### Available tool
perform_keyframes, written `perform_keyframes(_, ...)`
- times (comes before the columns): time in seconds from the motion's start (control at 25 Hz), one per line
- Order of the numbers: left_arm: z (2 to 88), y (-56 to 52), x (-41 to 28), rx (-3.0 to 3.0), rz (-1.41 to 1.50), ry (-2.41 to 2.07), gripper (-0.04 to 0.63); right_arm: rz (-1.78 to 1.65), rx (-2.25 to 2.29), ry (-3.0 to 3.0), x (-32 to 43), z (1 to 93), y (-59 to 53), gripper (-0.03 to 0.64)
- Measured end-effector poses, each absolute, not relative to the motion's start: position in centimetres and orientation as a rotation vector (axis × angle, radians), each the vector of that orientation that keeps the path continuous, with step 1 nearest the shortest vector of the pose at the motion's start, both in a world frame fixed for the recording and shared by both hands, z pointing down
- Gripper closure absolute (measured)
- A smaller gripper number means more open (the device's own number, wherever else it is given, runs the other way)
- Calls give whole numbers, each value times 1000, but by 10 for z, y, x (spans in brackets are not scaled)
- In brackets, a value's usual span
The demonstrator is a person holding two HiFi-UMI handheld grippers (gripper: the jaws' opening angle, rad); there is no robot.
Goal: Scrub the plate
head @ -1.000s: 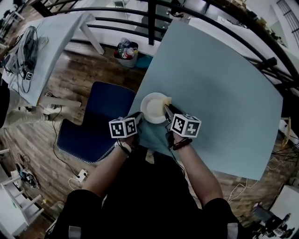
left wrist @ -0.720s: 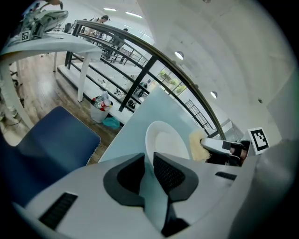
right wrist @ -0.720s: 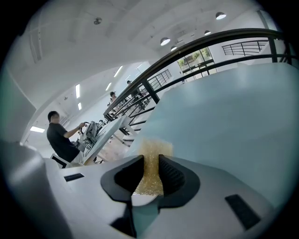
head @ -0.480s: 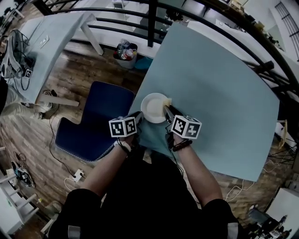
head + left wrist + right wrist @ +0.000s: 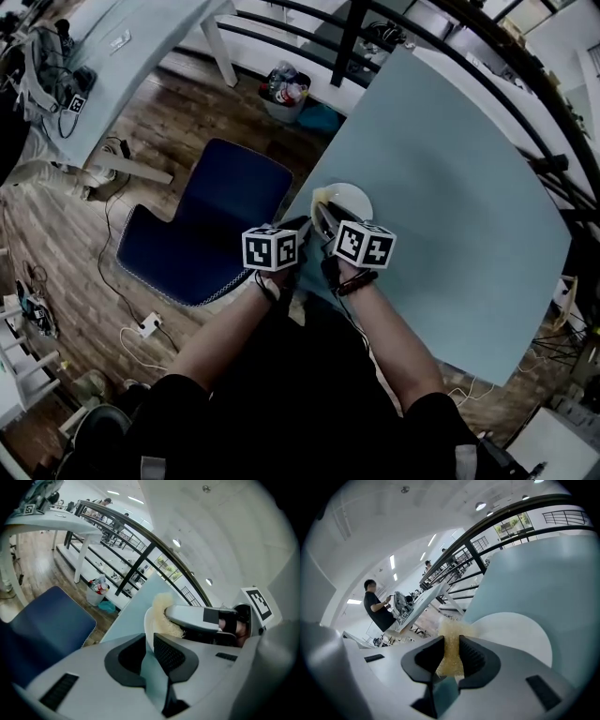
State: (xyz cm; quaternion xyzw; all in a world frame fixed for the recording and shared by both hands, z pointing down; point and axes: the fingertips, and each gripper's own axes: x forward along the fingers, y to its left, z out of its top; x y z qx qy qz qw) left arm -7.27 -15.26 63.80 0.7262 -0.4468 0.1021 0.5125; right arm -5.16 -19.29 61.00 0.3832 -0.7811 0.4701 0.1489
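A white plate (image 5: pixel 352 201) lies near the left edge of the pale blue table (image 5: pixel 450 178). My left gripper (image 5: pixel 303 226) is shut on the plate's near rim (image 5: pixel 148 629); the rim shows white between the jaws. My right gripper (image 5: pixel 324 217) is shut on a yellow fibrous scrubber (image 5: pixel 450 645). The scrubber (image 5: pixel 322 196) presses on the plate's left part, close beside the left gripper. In the right gripper view the plate (image 5: pixel 516 635) spreads out to the right of the scrubber. The left gripper view shows the scrubber (image 5: pixel 161 613) and the right gripper's finger (image 5: pixel 197 617) over the plate.
A blue chair (image 5: pixel 202 234) stands left of the table, just beside my grippers. A bin (image 5: pixel 285 92) with rubbish sits on the wooden floor beyond it. A second table (image 5: pixel 122 47) is at far left, and black railing (image 5: pixel 487 37) runs behind. A person (image 5: pixel 377 605) stands far off.
The scrubber has moved from the plate's right side to its left side, with the right gripper now close to the left one. The head view has shifted too.
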Motion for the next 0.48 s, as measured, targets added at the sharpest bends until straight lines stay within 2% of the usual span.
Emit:
perform_keyframes(0.24,640,-153,-86,1705,146,-1094,543,1391,1086,-2229,-56,619,-189,512)
perform_keyframes(0.48,638,-151,-86,1718,183,-1096,543,1368,1215,-2181,-11,618,-176,512)
